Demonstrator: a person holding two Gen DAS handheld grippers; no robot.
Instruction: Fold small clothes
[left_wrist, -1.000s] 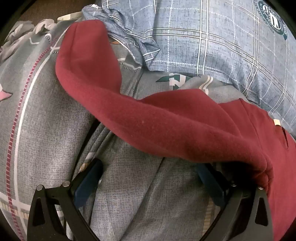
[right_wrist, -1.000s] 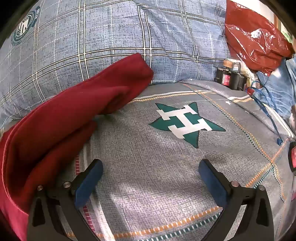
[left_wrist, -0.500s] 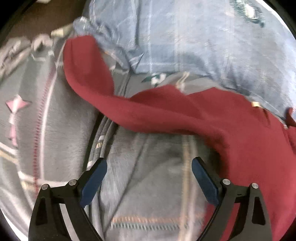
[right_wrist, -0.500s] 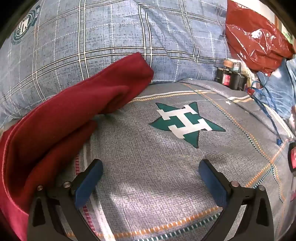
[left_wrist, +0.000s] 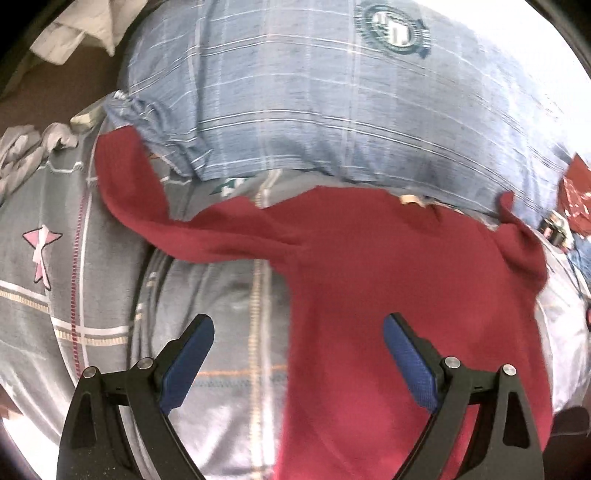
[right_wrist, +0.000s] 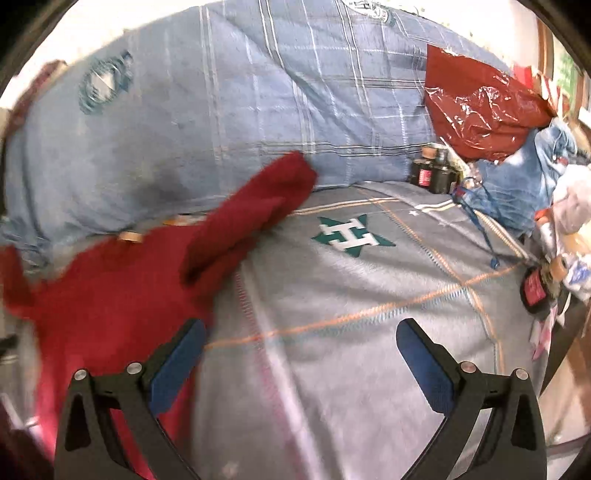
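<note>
Both grippers hang above the bed (right_wrist: 332, 369), empty-handed. The left gripper (left_wrist: 298, 332) has its jaws spread wide, having just closed in slightly, nothing between the pads. The right gripper (right_wrist: 301, 338) also gapes wide, holding nothing. The red top (left_wrist: 388, 295) lies flat on the bed, body at four o'clock in the left view, one sleeve (left_wrist: 125, 184) trailing to ten o'clock. A blue pillow (left_wrist: 332, 103) sits at twelve, touching the top's upper edge.
</note>
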